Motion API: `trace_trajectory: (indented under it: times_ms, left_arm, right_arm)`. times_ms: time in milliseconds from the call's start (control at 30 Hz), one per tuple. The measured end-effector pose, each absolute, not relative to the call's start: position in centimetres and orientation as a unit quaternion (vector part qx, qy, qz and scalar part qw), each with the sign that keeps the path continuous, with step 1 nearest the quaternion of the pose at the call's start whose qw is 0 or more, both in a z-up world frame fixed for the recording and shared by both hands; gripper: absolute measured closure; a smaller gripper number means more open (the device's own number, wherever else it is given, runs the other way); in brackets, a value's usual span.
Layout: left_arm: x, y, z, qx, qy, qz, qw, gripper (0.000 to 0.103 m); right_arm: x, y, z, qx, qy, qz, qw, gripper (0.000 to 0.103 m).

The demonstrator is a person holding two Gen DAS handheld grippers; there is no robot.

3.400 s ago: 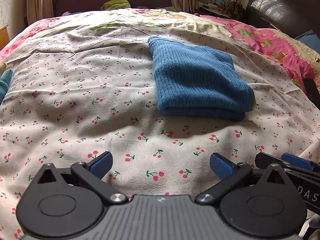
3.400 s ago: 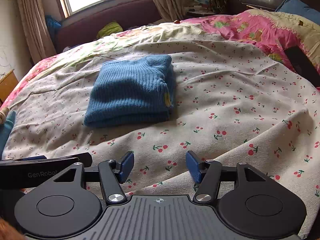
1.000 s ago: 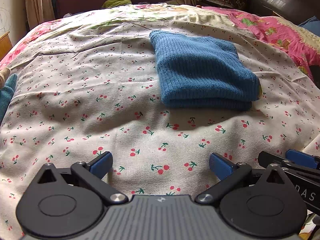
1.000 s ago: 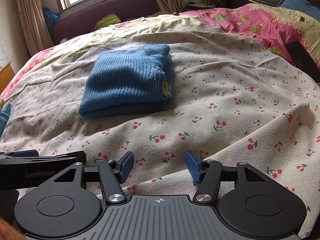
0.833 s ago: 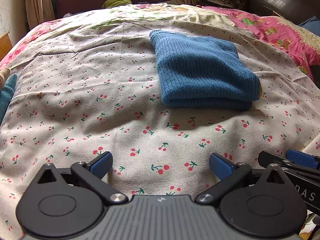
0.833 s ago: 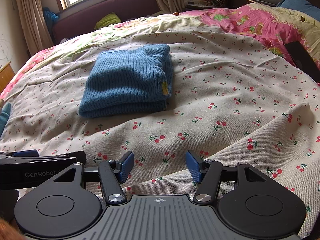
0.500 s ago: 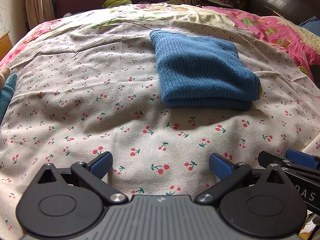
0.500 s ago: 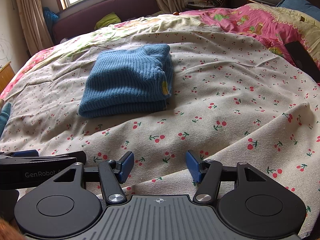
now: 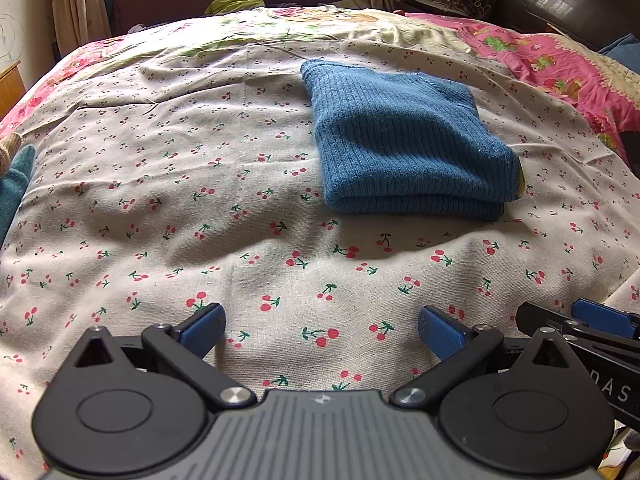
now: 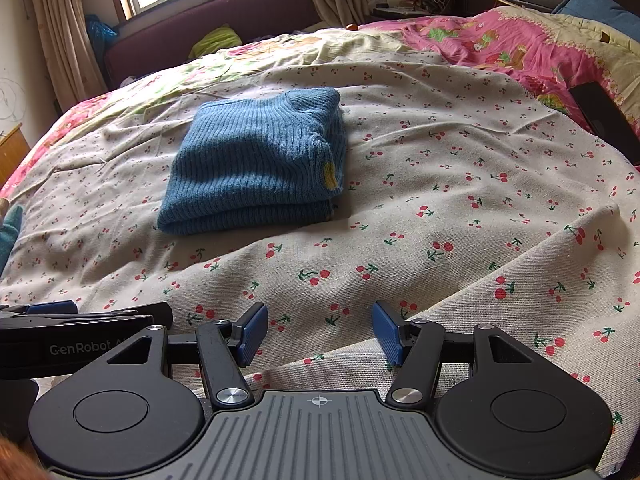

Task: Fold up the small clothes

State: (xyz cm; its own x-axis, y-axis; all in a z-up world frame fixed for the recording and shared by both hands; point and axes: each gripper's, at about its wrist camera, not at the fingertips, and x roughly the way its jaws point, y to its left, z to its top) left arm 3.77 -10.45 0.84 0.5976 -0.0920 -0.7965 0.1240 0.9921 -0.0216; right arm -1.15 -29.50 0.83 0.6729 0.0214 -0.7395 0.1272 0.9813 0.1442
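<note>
A blue ribbed knit sweater (image 9: 404, 144) lies folded into a thick rectangle on the cherry-print sheet (image 9: 200, 208), with a small yellow patch at its right edge. In the right wrist view the same folded sweater (image 10: 256, 164) sits left of centre. My left gripper (image 9: 322, 330) hovers near the front of the bed, well short of the sweater, open with only sheet between its blue pads. My right gripper (image 10: 318, 330) is likewise open and holds nothing. Each gripper's side shows at the edge of the other's view.
A pink floral quilt (image 10: 500, 48) covers the right side of the bed, with a dark flat object (image 10: 604, 116) on it. A teal cloth (image 9: 14, 184) lies at the left edge. A dark red couch (image 10: 224, 28), curtains and a window stand behind.
Over the last second nothing has moved. Compared with the oldest frames, both views have drawn slightly back and the sweater sits a little farther away.
</note>
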Motion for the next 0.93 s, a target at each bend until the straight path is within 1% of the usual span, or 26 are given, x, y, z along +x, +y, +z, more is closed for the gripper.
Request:
trace_trajectory:
  times_ms: [933]
  left_arm:
    - [3.66,-10.50,1.15,0.016,0.446,-0.062,0.893,0.000]
  right_arm:
    - [-1.14,-29.54,0.92,0.092,0.404,-0.029,0.910,0.045]
